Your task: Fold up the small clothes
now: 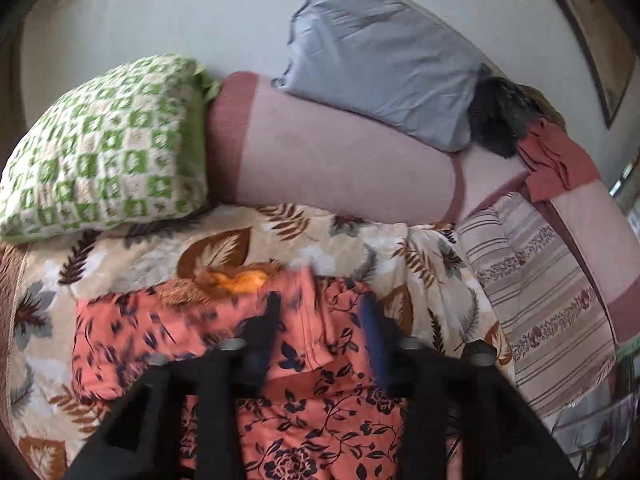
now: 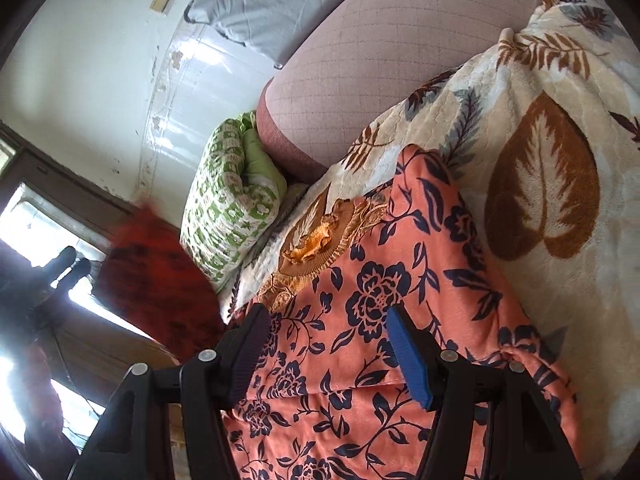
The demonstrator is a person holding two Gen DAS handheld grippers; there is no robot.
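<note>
A small coral-orange garment (image 1: pixel 304 408) with dark navy flowers and a gold embroidered neckline (image 1: pixel 236 280) lies on a leaf-print blanket (image 1: pixel 132 256). My left gripper (image 1: pixel 320 312) hovers just over its upper part, jaws apart, nothing between them. In the right wrist view the same garment (image 2: pixel 360 320) lies under my right gripper (image 2: pixel 326 336), whose fingers stand wide apart over the cloth. A folded edge crosses the garment near the fingers. A blurred red cloth (image 2: pixel 156 280) shows at the left.
A green checked pillow (image 1: pixel 100 144), a pink bolster (image 1: pixel 328 160) and a grey pillow (image 1: pixel 380 60) lie along the wall behind the blanket. A striped cover (image 1: pixel 540 300) and dark and rust-red clothes (image 1: pixel 552 152) lie at the right.
</note>
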